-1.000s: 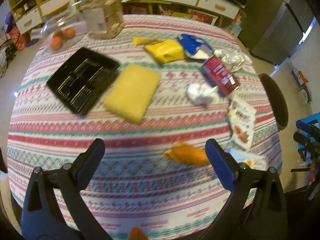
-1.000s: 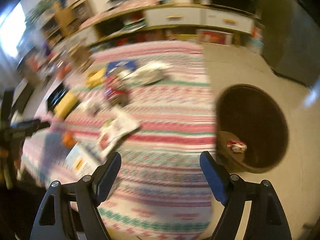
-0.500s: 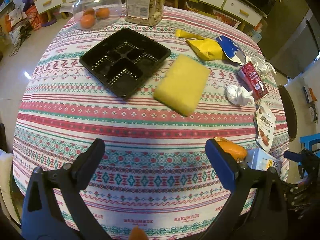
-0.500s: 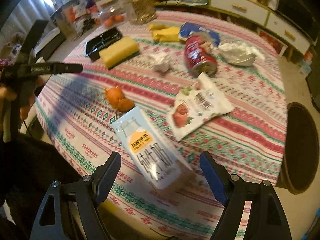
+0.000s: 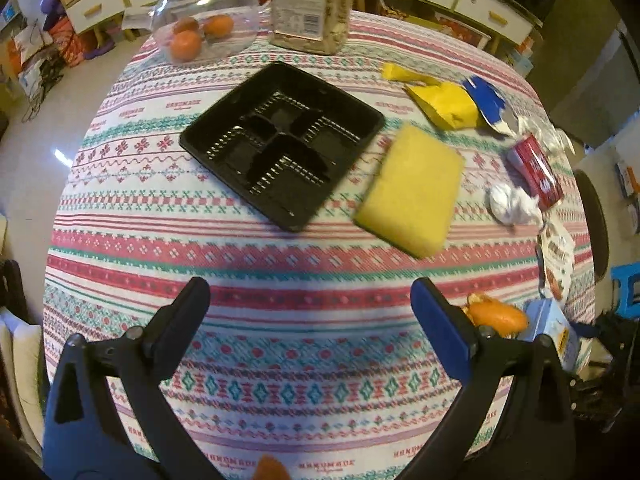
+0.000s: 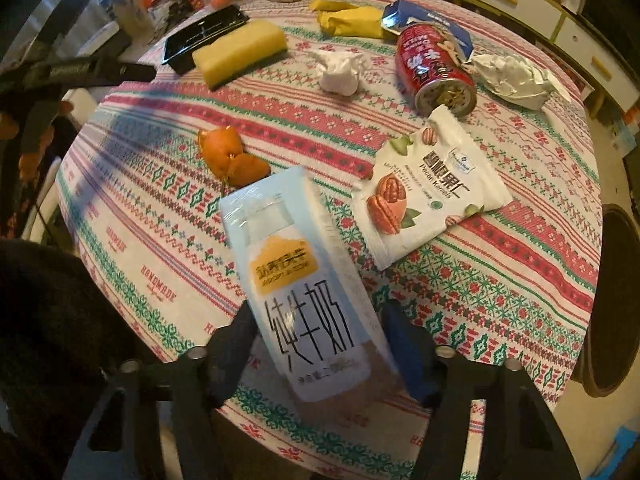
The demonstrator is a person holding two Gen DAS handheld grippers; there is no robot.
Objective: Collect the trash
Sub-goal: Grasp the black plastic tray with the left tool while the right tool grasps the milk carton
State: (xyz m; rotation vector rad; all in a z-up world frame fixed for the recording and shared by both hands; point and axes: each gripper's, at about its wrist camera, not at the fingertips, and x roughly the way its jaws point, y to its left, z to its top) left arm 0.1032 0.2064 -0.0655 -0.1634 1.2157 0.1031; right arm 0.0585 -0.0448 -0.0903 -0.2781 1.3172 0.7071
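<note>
right gripper [image 6: 316, 344]: jaws just closing, pads against the sides of the milk carton [image 6: 296, 280] lying at the near table edge. left gripper [image 5: 310, 308]: jaws wide, empty, above the patterned tablecloth [image 5: 280, 264]. beyond: orange peel [image 6: 230, 156], nut pouch [image 6: 428, 188], red can [image 6: 434, 66].

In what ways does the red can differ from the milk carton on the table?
The red can is round and metal; the milk carton is a flat-sided, pale blue and white box. The can lies free, far from any gripper; the carton lies between the fingers of the right gripper, whose jaws have just been closing. The can rests beside a nut packet; the carton lies by an orange peel. Both lie on their sides on the tablecloth.
</note>
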